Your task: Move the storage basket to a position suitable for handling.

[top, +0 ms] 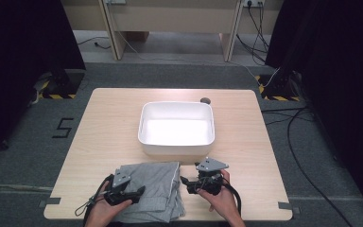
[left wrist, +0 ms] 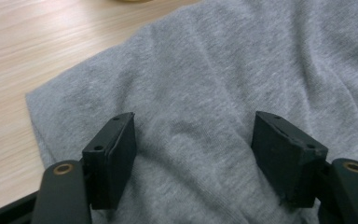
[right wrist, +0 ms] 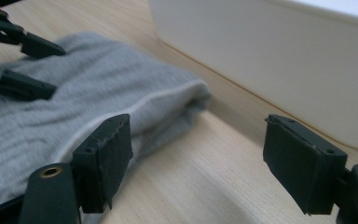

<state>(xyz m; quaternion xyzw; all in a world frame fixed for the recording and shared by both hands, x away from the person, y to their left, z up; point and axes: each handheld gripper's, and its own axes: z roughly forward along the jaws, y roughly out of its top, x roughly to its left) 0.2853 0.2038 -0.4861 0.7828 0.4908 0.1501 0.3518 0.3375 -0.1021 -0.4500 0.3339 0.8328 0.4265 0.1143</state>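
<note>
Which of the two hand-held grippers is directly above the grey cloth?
The left hand-held gripper: its open jaws hang over the folded grey cloth. The right hand-held gripper is beside the cloth, over bare table.

Grey folded cloth partly hidden under left gripper, near edge cut off below. Small dark object behind white tub: too small to identify.

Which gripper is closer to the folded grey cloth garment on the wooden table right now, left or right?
Left. The left gripper is over the folded grey cloth garment, jaws open just above the fabric. The right gripper is beside the garment's right edge, jaws open over bare table.
</note>
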